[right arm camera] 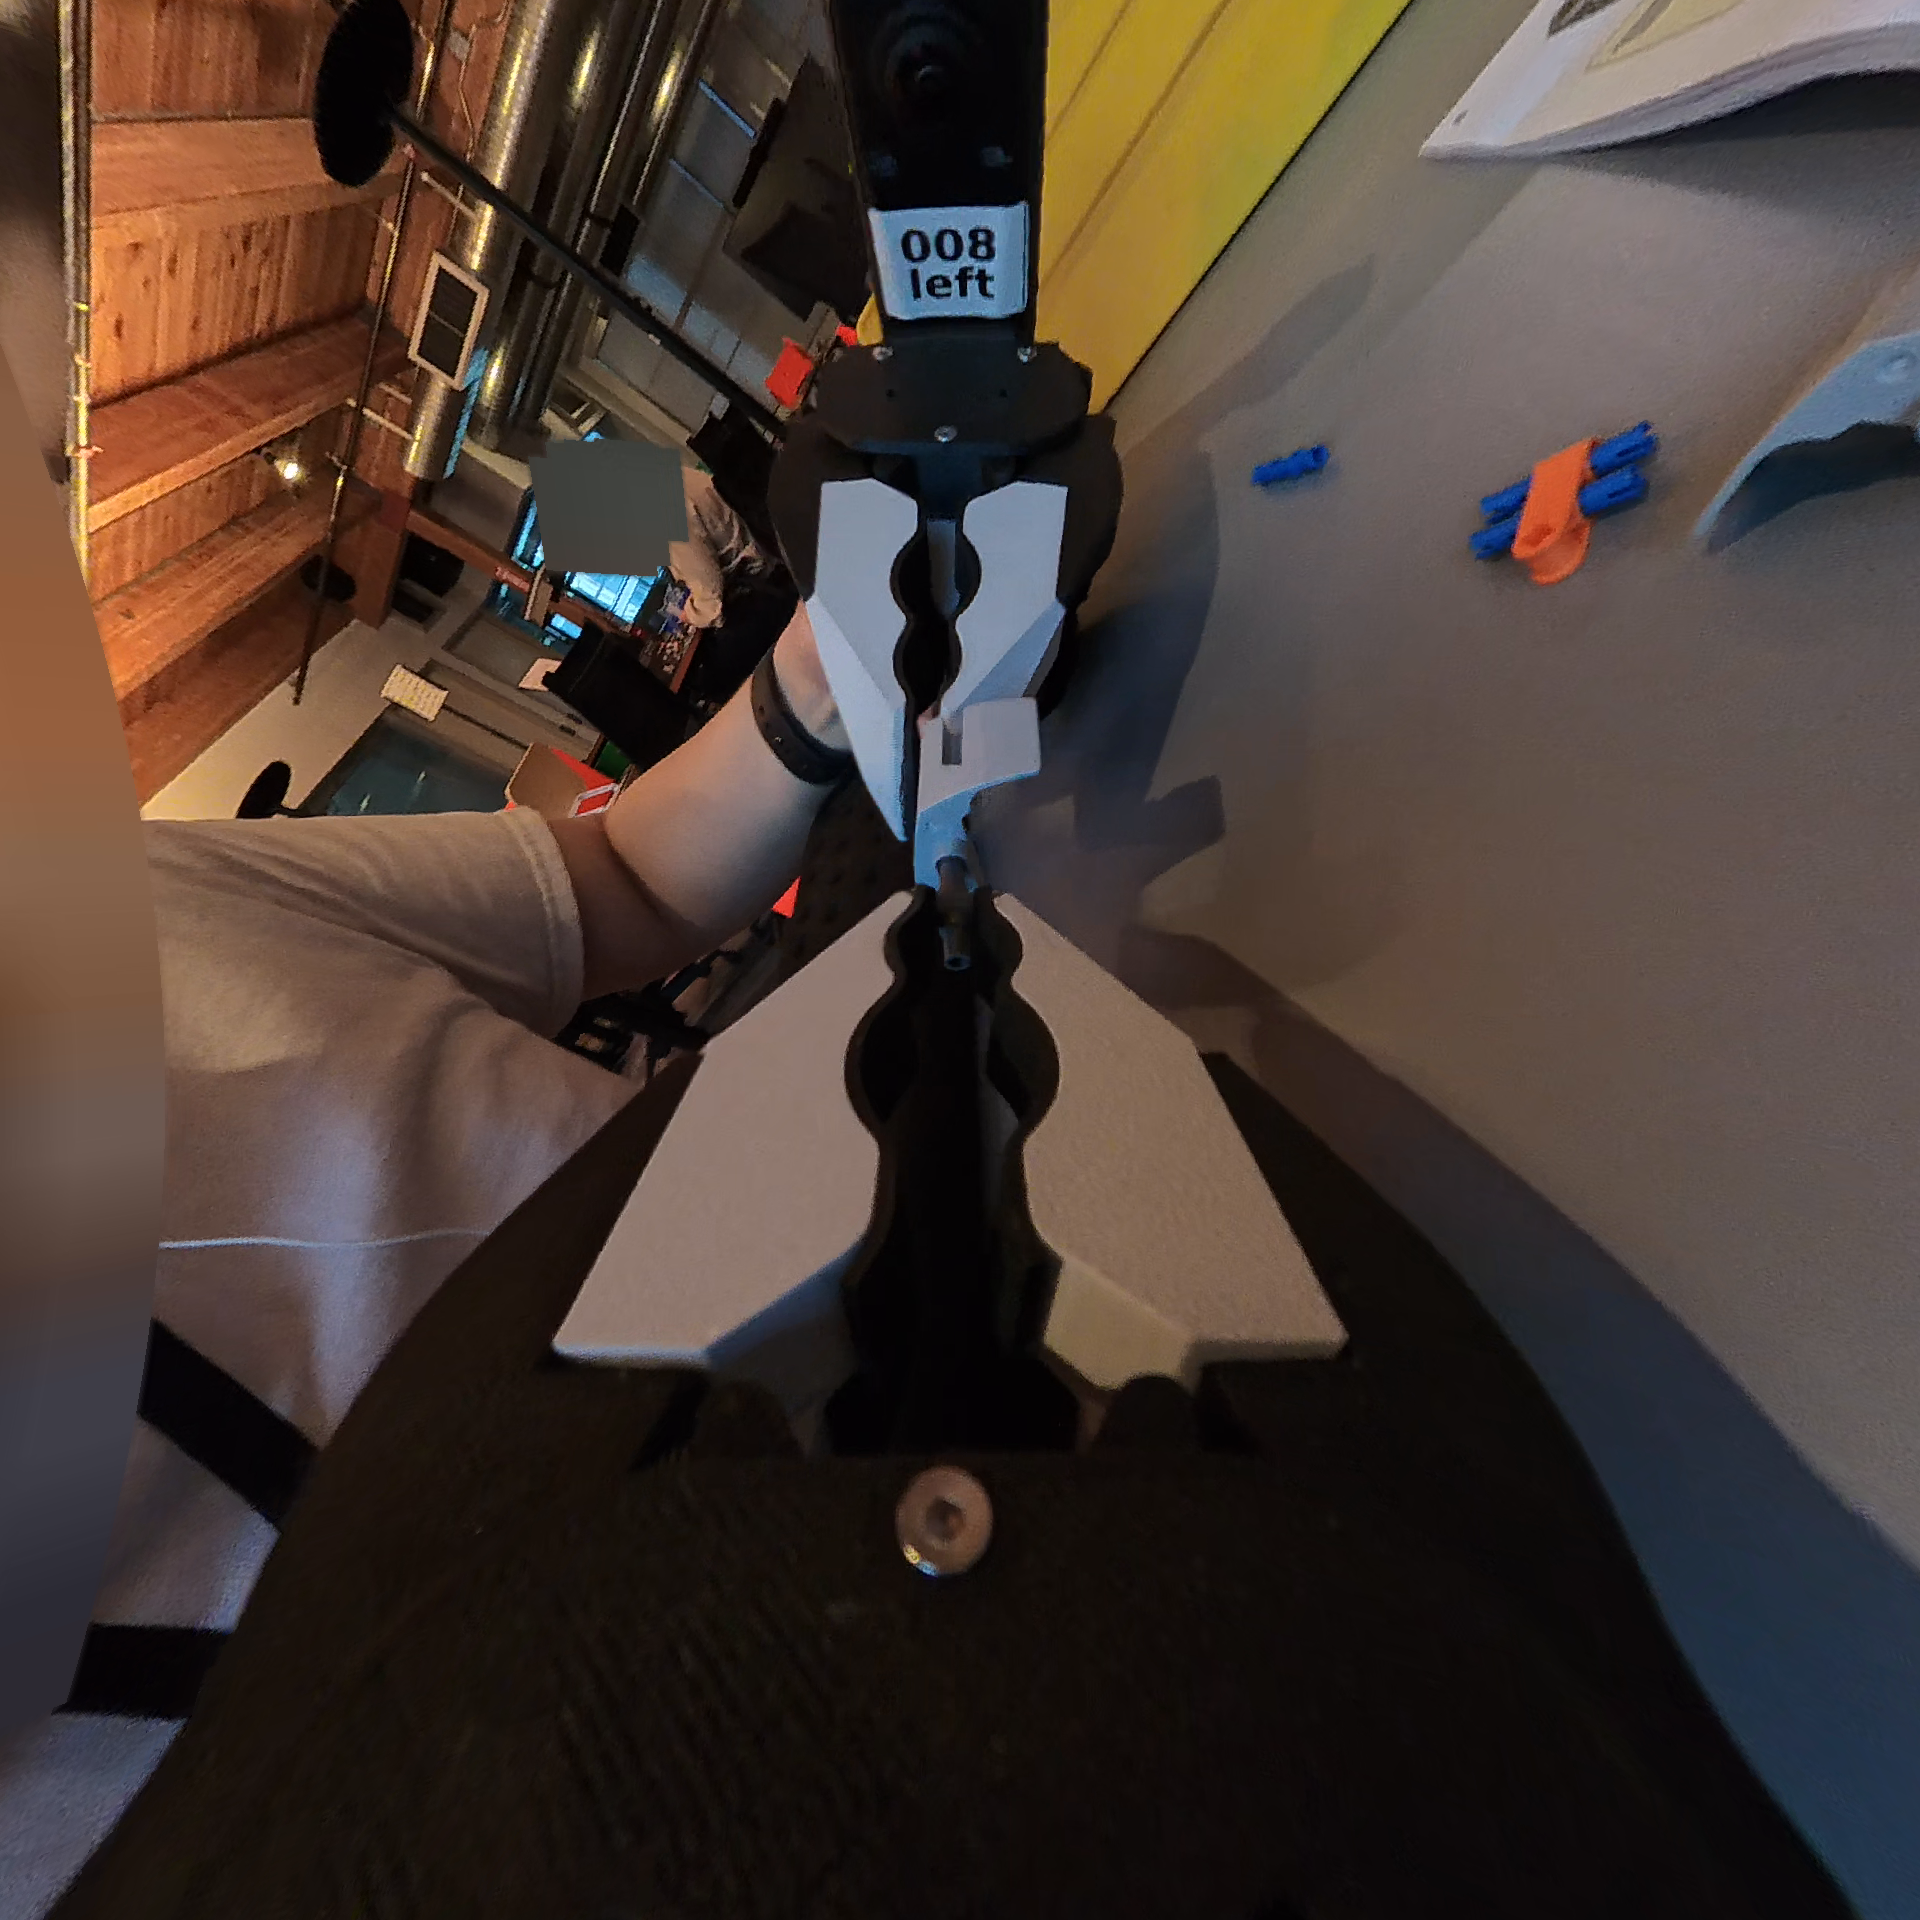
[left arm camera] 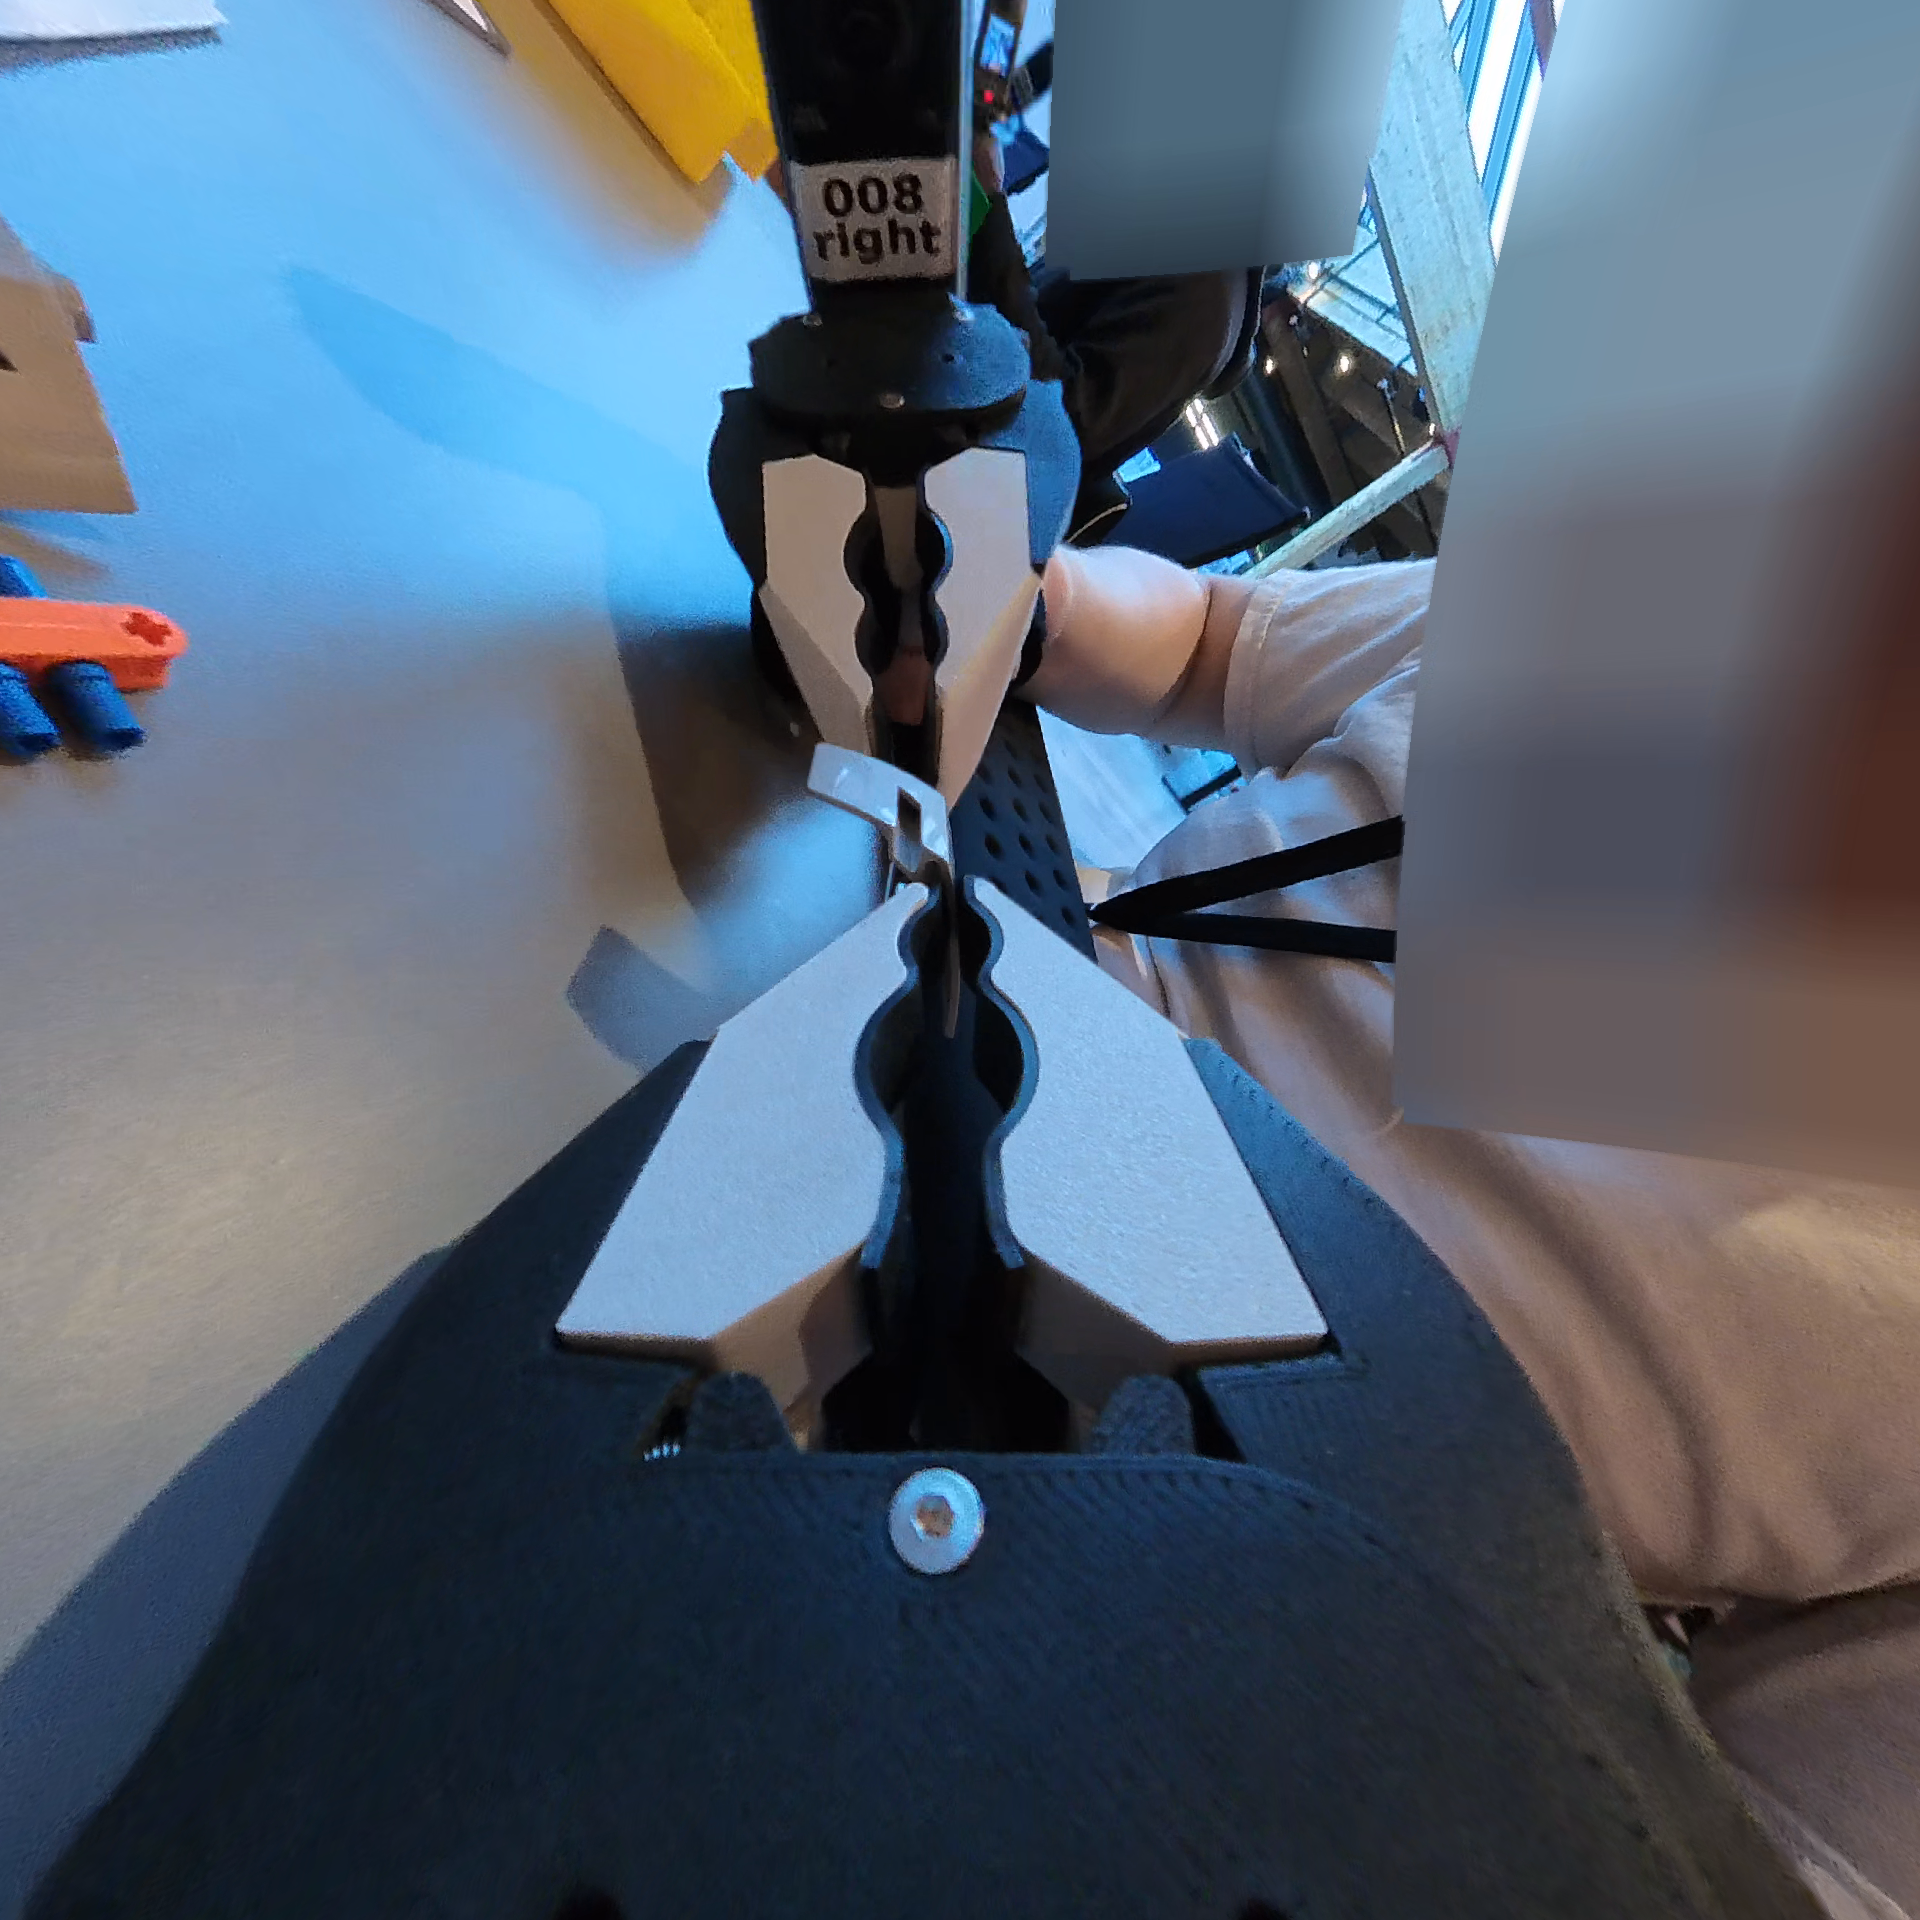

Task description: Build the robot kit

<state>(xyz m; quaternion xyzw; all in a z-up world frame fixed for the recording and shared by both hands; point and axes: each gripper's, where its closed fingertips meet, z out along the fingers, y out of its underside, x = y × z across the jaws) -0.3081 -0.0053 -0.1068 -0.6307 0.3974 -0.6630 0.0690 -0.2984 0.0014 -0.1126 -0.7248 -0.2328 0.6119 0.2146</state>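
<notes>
The left gripper [left arm camera: 945,894] is closed on a thin pale-grey plastic part [left arm camera: 888,800], held above the table [left arm camera: 312,935]. The right gripper [right arm camera: 951,909] is closed on a small grey pin [right arm camera: 951,883] seated against that part. An orange piece with blue pegs [right arm camera: 1558,499] lies apart, untouched.
</notes>
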